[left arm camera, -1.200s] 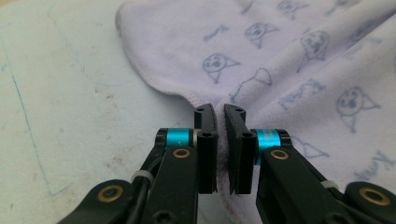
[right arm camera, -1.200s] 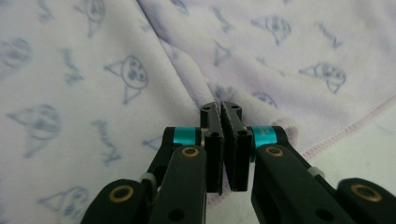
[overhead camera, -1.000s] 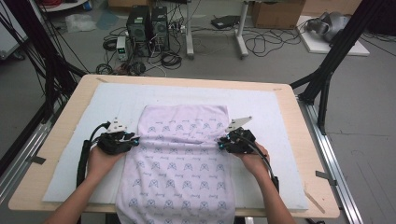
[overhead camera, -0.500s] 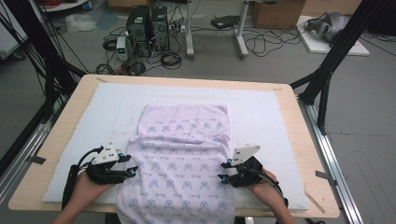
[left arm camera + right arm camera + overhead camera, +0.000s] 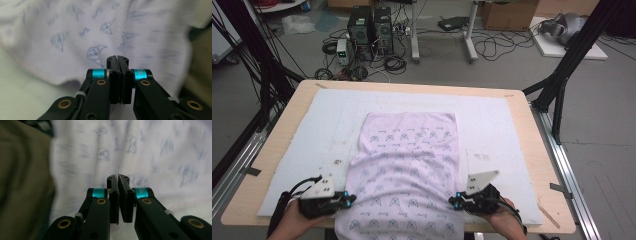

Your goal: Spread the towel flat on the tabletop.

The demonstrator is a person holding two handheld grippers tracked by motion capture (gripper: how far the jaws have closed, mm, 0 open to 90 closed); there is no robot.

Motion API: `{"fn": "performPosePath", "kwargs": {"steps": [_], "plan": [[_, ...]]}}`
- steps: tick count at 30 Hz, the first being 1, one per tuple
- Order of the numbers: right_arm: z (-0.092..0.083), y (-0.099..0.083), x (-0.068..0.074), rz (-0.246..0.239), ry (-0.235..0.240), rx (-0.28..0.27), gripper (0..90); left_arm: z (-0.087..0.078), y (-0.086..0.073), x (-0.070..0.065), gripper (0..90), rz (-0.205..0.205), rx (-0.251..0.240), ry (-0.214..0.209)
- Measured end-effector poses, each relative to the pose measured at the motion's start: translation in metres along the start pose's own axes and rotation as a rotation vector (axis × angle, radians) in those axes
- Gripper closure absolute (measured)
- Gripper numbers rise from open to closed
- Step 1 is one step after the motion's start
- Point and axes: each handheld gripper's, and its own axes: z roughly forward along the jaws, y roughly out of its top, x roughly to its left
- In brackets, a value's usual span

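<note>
A: Where was the garment [image 5: 407, 175] found, and how were the grippers set against it?

B: It was laid flat on the white mat [image 5: 507, 130], its far edge near the middle of the table [image 5: 532, 150] and its near end hanging past the front edge. The left gripper [image 5: 346, 199] was placed at its left side and the right gripper [image 5: 453, 202] at its right side, both low near the front. The jaws of each had just been closing and were seen pressed together, with no fold of cloth visibly caught between them in either gripper view.

A: Why might they have been held that way?

B: It was judged that the sides were being smoothed or approached for a fold, so matching points on opposite sides were chosen.

A: What room was left?

B: Bare mat was seen on both flanks and beyond the far edge, so a fold away from the person could be made freely. Little margin was left at the front, where the cloth overhung.
</note>
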Motion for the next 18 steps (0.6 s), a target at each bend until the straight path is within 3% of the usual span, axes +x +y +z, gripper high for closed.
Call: {"fn": "performPosePath", "kwargs": {"steps": [1, 3, 4, 6, 8, 10, 11, 12, 13, 15, 16, 18], "plan": [[-0.015, 0.0, 0.011, -0.009, -0.005, -0.046, 75.2, -0.002, 0.001, -0.004, 72.7, 0.006, 0.007, -0.002], [-0.017, 0.001, 0.012, -0.009, -0.015, -0.048, 72.5, 0.002, 0.001, -0.002, 68.9, 0.0, 0.012, 0.043], [-0.012, 0.001, 0.005, -0.005, -0.055, -0.003, 66.4, 0.009, 0.001, 0.008, 63.9, -0.016, 0.028, 0.07], [-0.002, 0.0, -0.002, 0.015, -0.043, 0.01, 60.6, 0.019, 0.001, 0.018, 58.6, -0.044, 0.037, 0.086], [0.004, 0.0, -0.005, 0.018, -0.043, 0.019, 59.7, 0.023, 0.001, 0.022, 61.8, -0.05, 0.041, 0.084], [0.021, -0.002, -0.011, -0.003, -0.045, 0.071, 61.4, 0.025, 0.0, 0.025, 73.5, -0.043, 0.037, 0.094], [0.025, -0.002, -0.013, -0.009, -0.046, 0.088, 65.1, 0.023, 0.0, 0.027, 79.1, -0.047, 0.044, 0.096], [0.025, -0.003, -0.014, -0.003, -0.041, 0.065, 72.3, 0.021, -0.001, 0.027, 82.9, -0.057, 0.043, 0.068], [0.024, -0.003, -0.015, 0.002, -0.017, 0.067, 80.4, 0.021, -0.001, 0.027, 83.8, -0.057, 0.043, 0.068], [0.022, -0.002, -0.01, -0.026, 0.051, 0.078, 75.4, 0.01, -0.004, 0.021, 82.1, -0.043, 0.035, 0.009], [0.019, -0.002, -0.008, -0.032, 0.053, 0.069, 69.9, 0.01, -0.004, 0.021, 76.3, -0.043, 0.035, 0.009], [0.007, 0.002, -0.009, -0.016, 0.045, -0.004, 65.8, -0.005, 0.0, 0.024, 62.5, -0.072, -0.017, 0.04]]}}
